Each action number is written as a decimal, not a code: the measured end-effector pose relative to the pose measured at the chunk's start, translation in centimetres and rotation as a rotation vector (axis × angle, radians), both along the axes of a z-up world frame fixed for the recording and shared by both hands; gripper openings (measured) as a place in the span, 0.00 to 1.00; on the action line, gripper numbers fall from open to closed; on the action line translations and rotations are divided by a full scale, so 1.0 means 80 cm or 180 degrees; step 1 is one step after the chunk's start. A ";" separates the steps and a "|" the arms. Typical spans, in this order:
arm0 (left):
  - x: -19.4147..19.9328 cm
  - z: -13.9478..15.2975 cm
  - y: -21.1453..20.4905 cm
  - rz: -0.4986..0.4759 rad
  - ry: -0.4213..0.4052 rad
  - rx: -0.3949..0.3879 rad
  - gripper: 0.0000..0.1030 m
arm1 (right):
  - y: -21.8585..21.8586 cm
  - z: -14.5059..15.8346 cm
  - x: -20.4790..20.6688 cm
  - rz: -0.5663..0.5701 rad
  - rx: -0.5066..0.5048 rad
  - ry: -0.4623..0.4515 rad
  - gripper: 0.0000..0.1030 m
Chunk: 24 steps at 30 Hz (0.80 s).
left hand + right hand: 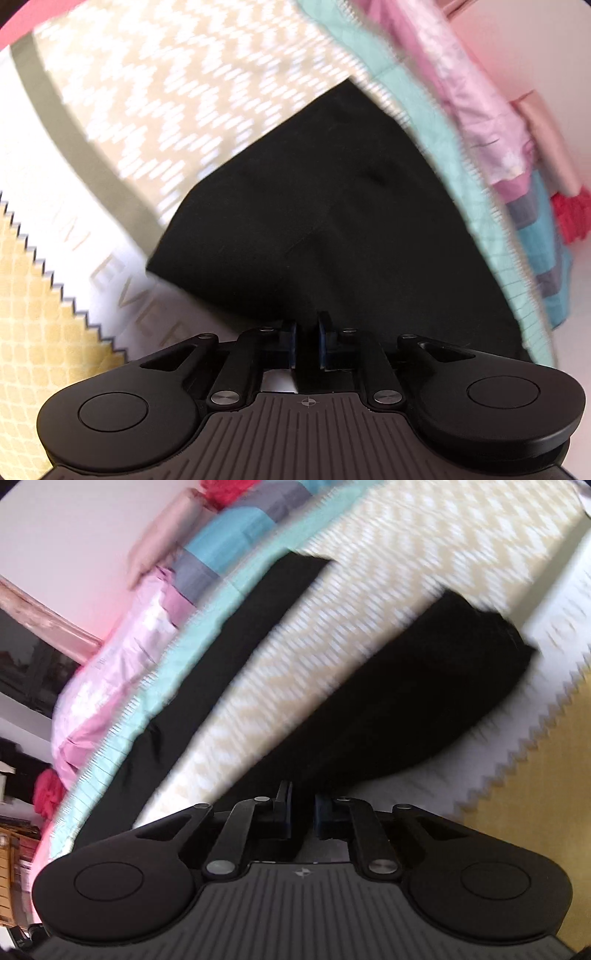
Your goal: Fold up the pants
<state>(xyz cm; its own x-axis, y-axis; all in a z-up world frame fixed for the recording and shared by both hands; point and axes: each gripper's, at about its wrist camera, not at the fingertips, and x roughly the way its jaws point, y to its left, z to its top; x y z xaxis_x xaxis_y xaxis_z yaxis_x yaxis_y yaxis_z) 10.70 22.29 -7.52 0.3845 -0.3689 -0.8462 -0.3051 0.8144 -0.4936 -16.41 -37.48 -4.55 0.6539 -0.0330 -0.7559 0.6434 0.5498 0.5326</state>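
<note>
Bright, soft daylight; motion blur and fisheye-warped edges throughout.

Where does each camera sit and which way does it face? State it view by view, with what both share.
Left wrist: mounted on the left gripper, looking down along its fingers at the black pants on the zigzag bedspread; only the gripper shows, closed on the cloth.
Right wrist: mounted on the right gripper, looking down at the two pant legs; only the gripper shows, closed on the cloth.
Shared: pants, bedspread, pink bedding.

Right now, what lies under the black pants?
The black pants lie on a beige zigzag-patterned bedspread, visible around them. Whatever sits directly beneath the cloth is covered.
</note>
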 end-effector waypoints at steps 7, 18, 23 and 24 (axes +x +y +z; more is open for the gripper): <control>0.070 0.047 -0.024 -0.0159 -0.0396 -0.0146 0.72 | -0.025 0.053 0.120 0.0301 -0.0316 -0.0141 0.13; 0.237 -0.002 -0.058 -0.0304 0.0277 -0.0123 0.90 | -0.091 0.000 0.332 0.0212 -0.0127 0.0295 0.24; 0.220 0.031 -0.030 -0.0210 -0.0178 -0.0184 1.00 | -0.095 0.018 0.279 -0.0183 -0.0463 -0.0336 0.72; 0.213 0.037 -0.026 -0.0150 -0.0264 -0.0065 1.00 | -0.096 0.020 0.264 -0.0280 -0.0561 -0.0320 0.72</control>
<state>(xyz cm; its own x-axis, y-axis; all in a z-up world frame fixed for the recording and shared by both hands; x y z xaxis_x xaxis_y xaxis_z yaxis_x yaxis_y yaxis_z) 27.75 20.20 -4.57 0.4348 -0.4050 -0.8043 -0.2239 0.8165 -0.5322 4.74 -45.16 -2.92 0.7145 -0.2192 -0.6645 0.6416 0.5841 0.4972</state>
